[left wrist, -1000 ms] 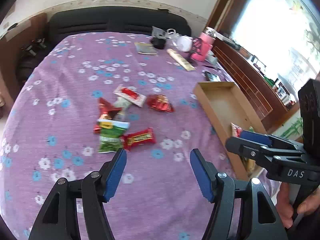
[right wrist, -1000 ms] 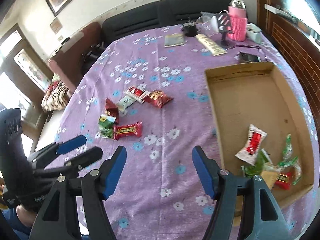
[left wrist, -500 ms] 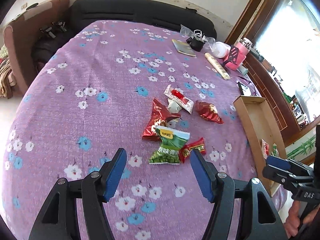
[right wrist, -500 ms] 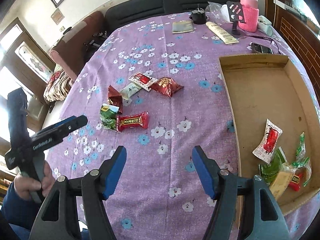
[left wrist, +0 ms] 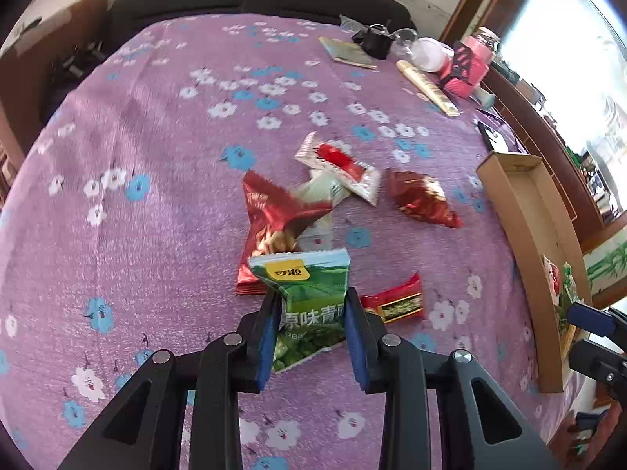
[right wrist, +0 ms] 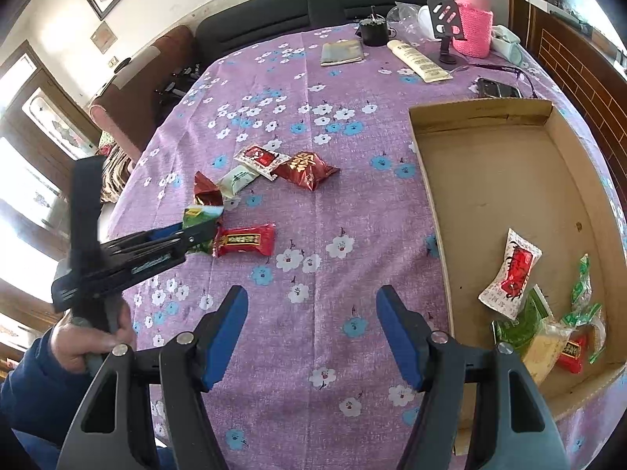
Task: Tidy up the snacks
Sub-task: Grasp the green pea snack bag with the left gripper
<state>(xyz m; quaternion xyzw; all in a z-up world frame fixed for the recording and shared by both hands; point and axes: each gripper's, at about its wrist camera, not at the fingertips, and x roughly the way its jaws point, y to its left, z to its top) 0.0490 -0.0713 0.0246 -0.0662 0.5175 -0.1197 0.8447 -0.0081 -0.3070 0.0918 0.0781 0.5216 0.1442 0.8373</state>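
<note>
My left gripper (left wrist: 311, 305) is shut on a green pea snack packet (left wrist: 309, 297), which rests among loose snacks on the purple flowered tablecloth. It also shows in the right wrist view (right wrist: 202, 215), held by the left gripper (right wrist: 203, 233). Beside it lie a red candy bar (left wrist: 395, 299), a crumpled red packet (left wrist: 274, 215), a white and red packet (left wrist: 341, 166) and a dark red packet (left wrist: 419, 197). My right gripper (right wrist: 313, 321) is open and empty above the cloth, left of the cardboard box (right wrist: 490, 117) that holds several snacks.
At the table's far end stand a pink bottle (right wrist: 474, 15), a phone stand (right wrist: 444, 19), a cream tube (right wrist: 417, 60), a booklet (right wrist: 341, 53) and a phone (right wrist: 495, 88). A dark sofa lies behind the table.
My left gripper moved forward and down to the snack pile and closed on the green pea packet. The right gripper stayed open over the cloth.
</note>
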